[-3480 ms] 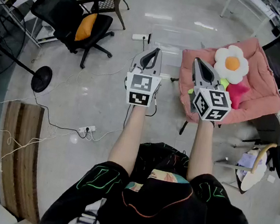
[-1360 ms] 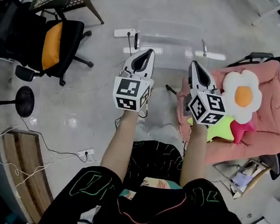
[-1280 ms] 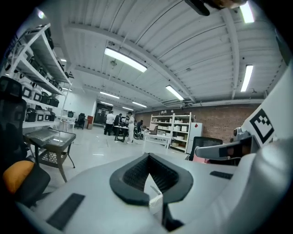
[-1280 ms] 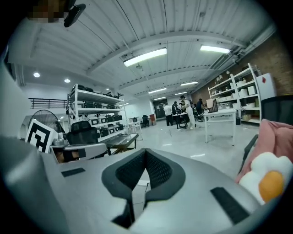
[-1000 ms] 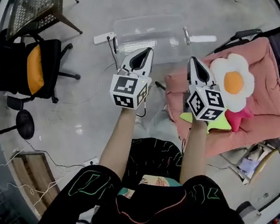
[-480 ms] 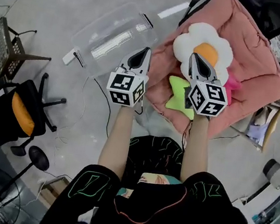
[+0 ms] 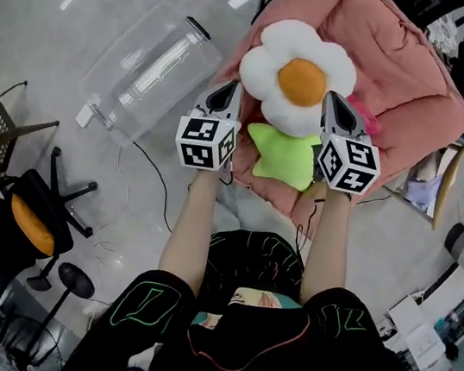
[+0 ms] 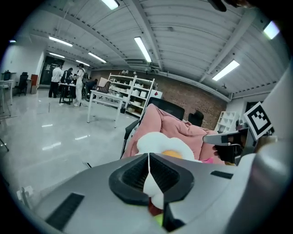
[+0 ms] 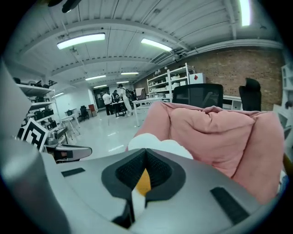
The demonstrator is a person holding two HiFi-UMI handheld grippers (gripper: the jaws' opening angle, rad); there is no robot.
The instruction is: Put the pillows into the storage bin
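Observation:
A white flower pillow (image 7: 295, 75) with an orange centre lies on a pink cushion (image 7: 408, 68) draped over a chair. A green star pillow (image 7: 285, 156) lies just in front of it, and a magenta pillow (image 7: 368, 123) peeks out at its right. My left gripper (image 7: 229, 89) is at the flower's left edge and my right gripper (image 7: 332, 102) at its right edge; both are shut with nothing held. The clear storage bin (image 7: 150, 71) lies on the floor to the left. In the left gripper view the flower pillow (image 8: 160, 142) shows just past the shut gripper (image 8: 149, 156); the right gripper view shows the flower pillow (image 9: 158, 145) beyond its own shut gripper (image 9: 145, 151).
A black office chair with an orange cushion (image 7: 29, 225) stands at the lower left, near a fan base (image 7: 74, 279). A cable (image 7: 156, 179) trails over the floor from the bin. Boxes and clutter (image 7: 427, 333) sit at the right. People (image 8: 68, 82) stand far off.
Both grippers have swung right and downward, from over the bin to either side of the flower pillow. The bin has shifted to the left of the view. Jaws stay shut.

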